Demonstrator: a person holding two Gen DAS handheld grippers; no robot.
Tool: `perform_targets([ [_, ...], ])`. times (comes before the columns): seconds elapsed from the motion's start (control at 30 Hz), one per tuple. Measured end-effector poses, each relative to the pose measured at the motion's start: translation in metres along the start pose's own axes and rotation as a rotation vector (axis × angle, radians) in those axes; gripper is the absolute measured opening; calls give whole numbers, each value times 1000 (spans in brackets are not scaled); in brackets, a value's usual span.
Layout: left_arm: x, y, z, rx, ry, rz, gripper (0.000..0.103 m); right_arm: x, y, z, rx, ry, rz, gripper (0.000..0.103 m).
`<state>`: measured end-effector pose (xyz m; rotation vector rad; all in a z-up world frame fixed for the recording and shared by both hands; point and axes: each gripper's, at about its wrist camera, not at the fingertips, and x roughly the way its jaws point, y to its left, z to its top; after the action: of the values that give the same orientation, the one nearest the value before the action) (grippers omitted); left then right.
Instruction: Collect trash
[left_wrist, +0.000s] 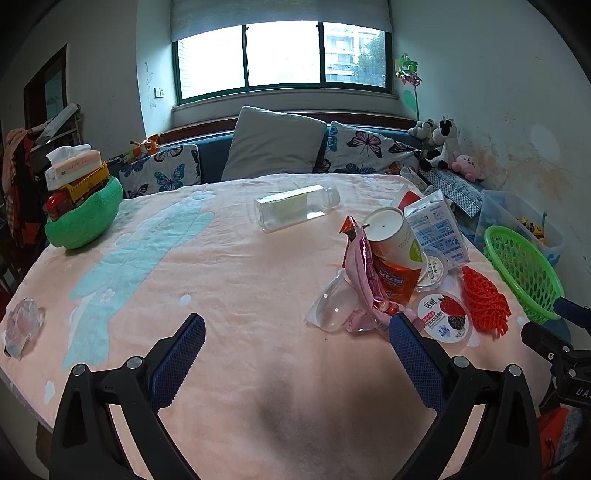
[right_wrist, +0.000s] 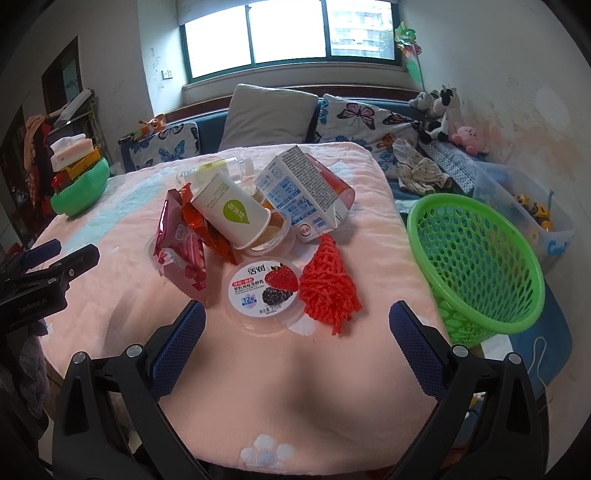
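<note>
Both tools wide open, holding nothing: left tool (left_wrist: 297, 334) low centre in its view over bare counter (left_wrist: 240, 266), right tool (right_wrist: 297, 321) low centre in its own, just short of the trash pile.

Nearest pieces for the right tool: yogurt lid (right_wrist: 264, 290) flat at frame centre, red net (right_wrist: 327, 280) touching its right edge. Best to start with the net: soft, raised, easy to pinch across its narrow width. Long axis running from tip at upper centre to frayed end lower right; so close across that line, near the middle. Lid flat on cloth, likely hard to get under; better left until later.

Cup (right_wrist: 232, 210) lying tipped, mouth toward lower right, base toward upper left. Carton (right_wrist: 303, 192) tilted beside it. Basket (right_wrist: 480, 266) at right edge, mouth open toward the pile; short carry rightward.
</note>
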<state>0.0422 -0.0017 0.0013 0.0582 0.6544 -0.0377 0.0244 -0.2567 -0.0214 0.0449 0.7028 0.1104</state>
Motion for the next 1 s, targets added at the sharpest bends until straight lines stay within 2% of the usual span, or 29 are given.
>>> perform_targets([
  [0.27,10,-2,12,4,10,-23,97,10,-2,8,-17,-4,3,99],
  [0.53,34,-14,23,19,47,-91,95,20,-9,13,-10,11,12,99],
  [0.7,55,-20,27,14,106,-139,78,29,-13,13,-11,27,18,98],
  [0.93,82,-30,29,32,166,-184,63,43,-21,12,2,50,22,96],
  [1.0,90,-32,28,36,185,-195,56,46,-23,12,8,55,24,96],
])
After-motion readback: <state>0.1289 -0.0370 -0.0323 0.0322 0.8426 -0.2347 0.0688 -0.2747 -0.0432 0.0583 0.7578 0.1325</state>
